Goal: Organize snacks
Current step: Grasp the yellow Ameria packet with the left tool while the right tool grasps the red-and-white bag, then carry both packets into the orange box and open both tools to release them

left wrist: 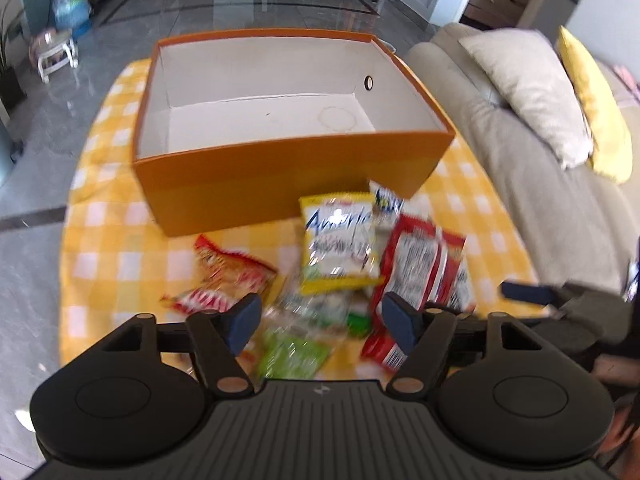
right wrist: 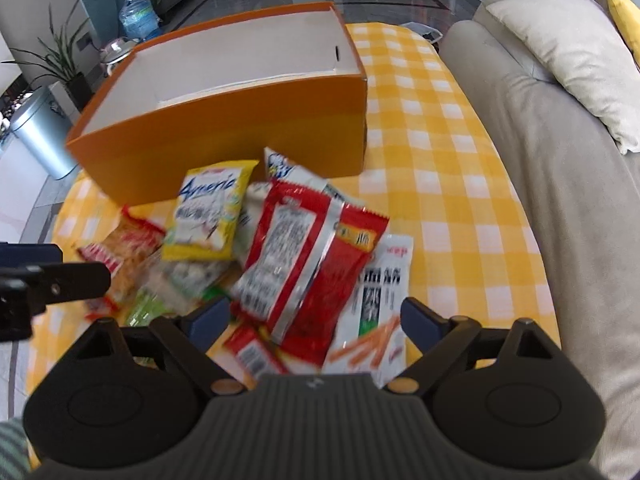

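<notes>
- Two hand-held grippers hang over the snack heap, and we see both with jaws spread wide and nothing pinched between them.
- Our left hand-held gripper [left wrist: 318, 318] hovers above a green packet [left wrist: 294, 350]; a red-and-orange packet [left wrist: 228, 276] lies just ahead of its left finger, though blur keeps us from reading it.
- Our right hand-held gripper [right wrist: 316, 320] hovers above a red packet [right wrist: 308, 264] with a silver label; a white packet with orange sticks printed on it [right wrist: 376, 320] lies partly under that one, toward the right finger.
- Just beyond both hand-held grippers, a yellow packet [left wrist: 340, 248] rests on top of the heap, close to the box wall.
- A small white-and-blue packet [right wrist: 280, 168] leans against that wall beside it.
- Farther ahead stands the orange box [left wrist: 280, 188], open-topped, its white inside bare in the left wrist view.
- Everything sits on a desk covered by a yellow checked cloth [right wrist: 440, 184].
- To the right of the right hand-held gripper, a beige sofa [right wrist: 540, 160] runs along the desk, with a pale cushion [right wrist: 572, 48] on it.
</notes>
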{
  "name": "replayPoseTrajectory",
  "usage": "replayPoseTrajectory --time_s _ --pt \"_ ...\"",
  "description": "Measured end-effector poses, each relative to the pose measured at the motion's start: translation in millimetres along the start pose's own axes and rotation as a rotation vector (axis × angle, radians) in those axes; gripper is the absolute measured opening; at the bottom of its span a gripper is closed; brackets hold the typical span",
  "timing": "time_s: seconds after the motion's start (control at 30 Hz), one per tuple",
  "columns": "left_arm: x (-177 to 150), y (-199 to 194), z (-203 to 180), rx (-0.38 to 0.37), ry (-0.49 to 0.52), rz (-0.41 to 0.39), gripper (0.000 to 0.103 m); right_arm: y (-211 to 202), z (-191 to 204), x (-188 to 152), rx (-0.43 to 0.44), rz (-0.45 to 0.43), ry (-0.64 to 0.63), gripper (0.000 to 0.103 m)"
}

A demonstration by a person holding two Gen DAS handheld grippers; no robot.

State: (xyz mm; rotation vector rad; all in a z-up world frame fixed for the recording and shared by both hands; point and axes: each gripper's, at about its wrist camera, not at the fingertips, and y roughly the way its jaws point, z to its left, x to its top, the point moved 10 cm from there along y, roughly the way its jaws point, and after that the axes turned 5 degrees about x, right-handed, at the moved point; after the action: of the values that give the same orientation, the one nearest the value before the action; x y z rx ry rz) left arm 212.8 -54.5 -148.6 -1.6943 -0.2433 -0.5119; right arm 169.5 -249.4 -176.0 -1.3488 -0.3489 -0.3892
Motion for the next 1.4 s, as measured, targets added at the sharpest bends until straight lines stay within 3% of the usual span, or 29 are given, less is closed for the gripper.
replayPoseTrajectory --time_s 0.17,0.4,0.67,0.7,0.87,1.13,1.4 --pt "15.7 35.5 -12.4 -0.009 0.015 0.03 0.086 27.5 -2.4 11.6 0.017 0.036 0.046 0.093" --pt "27.0 70.3 -15.1 0.049 0.012 0.057 0.086 52.2 -6.5 14.5 0.013 0.068 0.086 0.094" --pt "24.5 92.1 -20.4 0.101 0.046 0.086 0.086 63.3 -9.9 17.9 0.029 0.068 0.11 0.08" --pt "24.5 92.6 -19.6 0.105 0.049 0.086 0.085 64.0 -10.0 18.5 0.036 0.068 0.112 0.077" --pt "24.8 91.2 -20.8 0.092 0.061 0.082 0.058 64.2 -10.1 19.4 0.045 0.063 0.103 0.073" --pt "26.0 75.1 -17.1 0.08 0.044 0.066 0.057 52.0 -7.8 17.9 0.053 0.052 0.088 0.072" --pt "33.6 30.6 -8.3 0.088 0.041 0.027 0.057 16.6 -0.4 32.3 0.075 -0.007 0.044 0.072"
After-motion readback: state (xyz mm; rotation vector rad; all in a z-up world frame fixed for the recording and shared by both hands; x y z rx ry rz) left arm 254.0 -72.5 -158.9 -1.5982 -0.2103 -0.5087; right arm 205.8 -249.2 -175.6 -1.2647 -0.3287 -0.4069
